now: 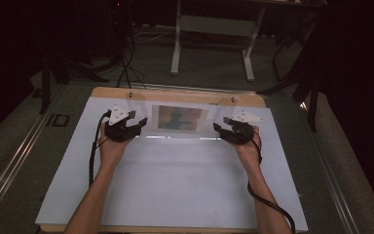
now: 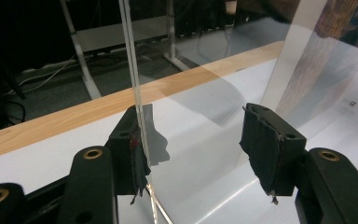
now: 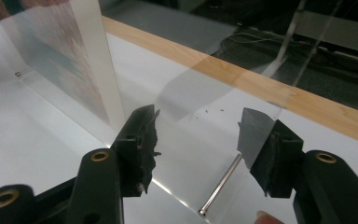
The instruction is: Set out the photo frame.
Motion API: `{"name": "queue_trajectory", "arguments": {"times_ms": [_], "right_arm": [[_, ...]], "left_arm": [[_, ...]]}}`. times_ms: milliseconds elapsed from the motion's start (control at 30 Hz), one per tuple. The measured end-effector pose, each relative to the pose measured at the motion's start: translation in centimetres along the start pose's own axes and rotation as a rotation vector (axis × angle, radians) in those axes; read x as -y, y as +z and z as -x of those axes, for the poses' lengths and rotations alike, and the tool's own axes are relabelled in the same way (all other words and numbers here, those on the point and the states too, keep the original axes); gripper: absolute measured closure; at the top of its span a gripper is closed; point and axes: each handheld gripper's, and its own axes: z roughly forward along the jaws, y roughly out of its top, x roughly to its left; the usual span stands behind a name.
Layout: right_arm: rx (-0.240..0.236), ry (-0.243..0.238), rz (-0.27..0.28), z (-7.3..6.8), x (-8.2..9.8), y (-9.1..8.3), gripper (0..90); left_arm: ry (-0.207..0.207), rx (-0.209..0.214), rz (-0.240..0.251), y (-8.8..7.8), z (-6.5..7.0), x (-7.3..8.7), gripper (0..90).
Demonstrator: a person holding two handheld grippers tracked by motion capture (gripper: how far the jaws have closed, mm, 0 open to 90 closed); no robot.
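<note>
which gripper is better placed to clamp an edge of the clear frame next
Left, probably. The left gripper is open with the frame's side edge already between its jaws, close against one pad. The right gripper is also open, but its end of the frame is hard to place.

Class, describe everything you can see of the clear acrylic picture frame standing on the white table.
The clear acrylic picture frame stands about upright near the far edge of the white table, between the two grippers. It looks like two transparent sheets sandwiching a muted brownish-blue print. A thin metal pin shows at its base. The left gripper straddles one side edge, jaws open.
</note>
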Motion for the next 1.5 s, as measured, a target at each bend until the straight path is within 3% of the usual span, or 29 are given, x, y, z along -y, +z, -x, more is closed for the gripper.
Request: {"name": "queue_trajectory", "arguments": {"times_ms": [467, 833, 1167, 1500], "right_arm": [[-0.016, 0.046, 0.008, 0.0, 0.5, -2.6, 45.5], [-0.021, 0.077, 0.0, -0.3, 1.4, -4.1, 45.5], [-0.029, 0.088, -0.001, -0.8, 1.8, -5.0, 45.5], [-0.035, 0.094, -0.003, -1.3, 2.0, -5.5, 45.5]], "left_arm": [[-0.052, 0.037, 0.004, -0.8, 1.6, -0.6, 44.1], [-0.074, 0.054, -0.03, -1.2, 2.6, -0.3, 44.4], [-0.104, 0.064, -0.052, -2.0, 3.2, 0.0, 44.3], [-0.109, 0.067, -0.07, -2.7, 3.5, 0.1, 44.3]]}}
